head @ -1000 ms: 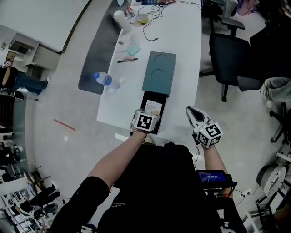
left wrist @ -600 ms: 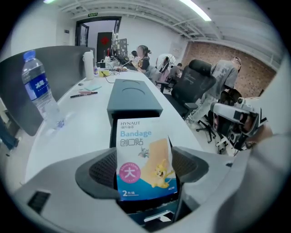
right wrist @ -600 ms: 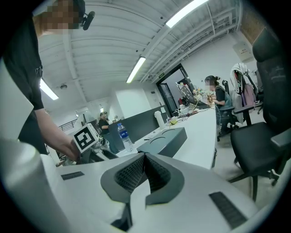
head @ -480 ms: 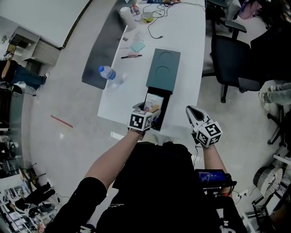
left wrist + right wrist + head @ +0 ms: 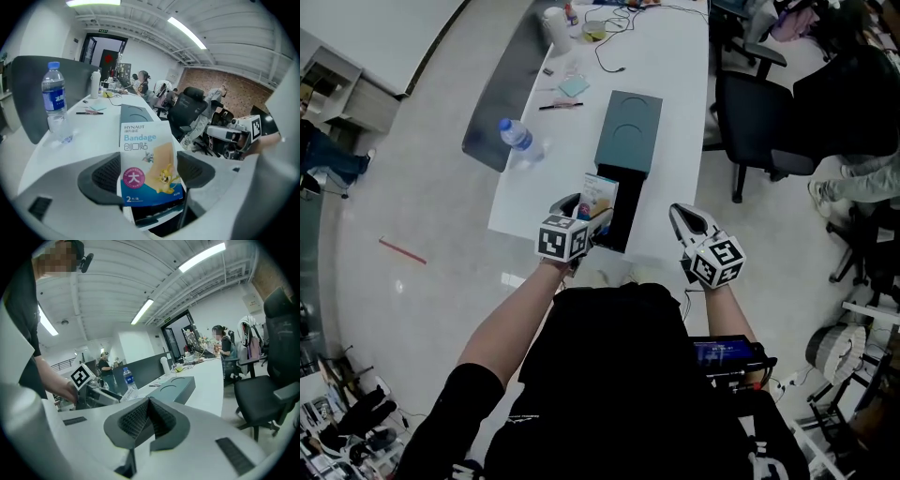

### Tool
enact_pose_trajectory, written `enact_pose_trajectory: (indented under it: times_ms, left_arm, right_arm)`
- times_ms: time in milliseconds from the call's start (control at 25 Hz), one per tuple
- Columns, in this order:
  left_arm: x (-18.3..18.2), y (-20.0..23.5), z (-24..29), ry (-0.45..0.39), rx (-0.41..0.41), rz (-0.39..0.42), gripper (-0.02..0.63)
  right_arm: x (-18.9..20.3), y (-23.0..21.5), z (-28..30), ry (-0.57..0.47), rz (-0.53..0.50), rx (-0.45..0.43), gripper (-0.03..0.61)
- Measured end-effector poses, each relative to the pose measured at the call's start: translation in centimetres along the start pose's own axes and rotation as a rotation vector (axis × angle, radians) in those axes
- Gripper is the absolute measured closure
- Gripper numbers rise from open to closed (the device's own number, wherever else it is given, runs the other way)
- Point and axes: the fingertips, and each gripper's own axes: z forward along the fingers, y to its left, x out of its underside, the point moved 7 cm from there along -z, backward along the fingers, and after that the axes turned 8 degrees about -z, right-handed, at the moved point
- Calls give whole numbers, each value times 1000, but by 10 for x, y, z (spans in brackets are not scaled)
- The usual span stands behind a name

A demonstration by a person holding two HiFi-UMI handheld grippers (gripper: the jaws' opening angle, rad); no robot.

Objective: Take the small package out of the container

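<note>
A small white and blue bandage package [image 5: 149, 164] is clamped between the jaws of my left gripper [image 5: 149, 176], which is shut on it. In the head view the package [image 5: 597, 197] is lifted above the black open end of the teal container [image 5: 627, 131], held by the left gripper [image 5: 581, 214]. The container [image 5: 136, 116] lies lengthwise on the white table [image 5: 675, 112]. My right gripper [image 5: 682, 223] hovers off the table's right edge with its jaws shut and empty [image 5: 146, 423]. The container [image 5: 176, 389] shows to its left.
A water bottle [image 5: 517, 139] stands at the table's left edge. A pen [image 5: 555, 106], a sticky pad [image 5: 574, 86], a white cup [image 5: 555, 26] and cables [image 5: 614, 37] lie at the far end. A black office chair [image 5: 759, 127] stands right of the table. People sit far off.
My left gripper has lifted the package up and out of the container's open end, moving slightly left. The right gripper stayed about where it was.
</note>
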Motion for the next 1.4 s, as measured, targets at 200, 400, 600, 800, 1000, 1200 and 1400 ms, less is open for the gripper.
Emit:
enact_pose_trajectory:
  times_ms: [200,400,600,800,1000,1200,1400]
  left_arm:
    - [-6,14,-27,-75,0,13,236]
    - [-4,23,-52,-142,7,14,236]
    - [4,30,-82,-189,4,22,235]
    - [17,36,-108,-215,8,36,236]
    - [30,44,-132,-236,11,42,235]
    - [44,49,-149,-248,15,46,235]
    - [59,51,-165,-256,20,42,235]
  right_arm:
    - [-11,22,4,-18,-32,-8,552]
    - [-16,40,-4,-20,-58,0,552]
    - [-18,55,-15,-26,-74,14,552]
    - [-13,73,-30,-21,-82,33,552]
    - [-8,90,-39,-29,-71,58,552]
    - [-6,108,-42,-35,-78,63,552]
    - [-2,126,-48,-42,-89,69,552]
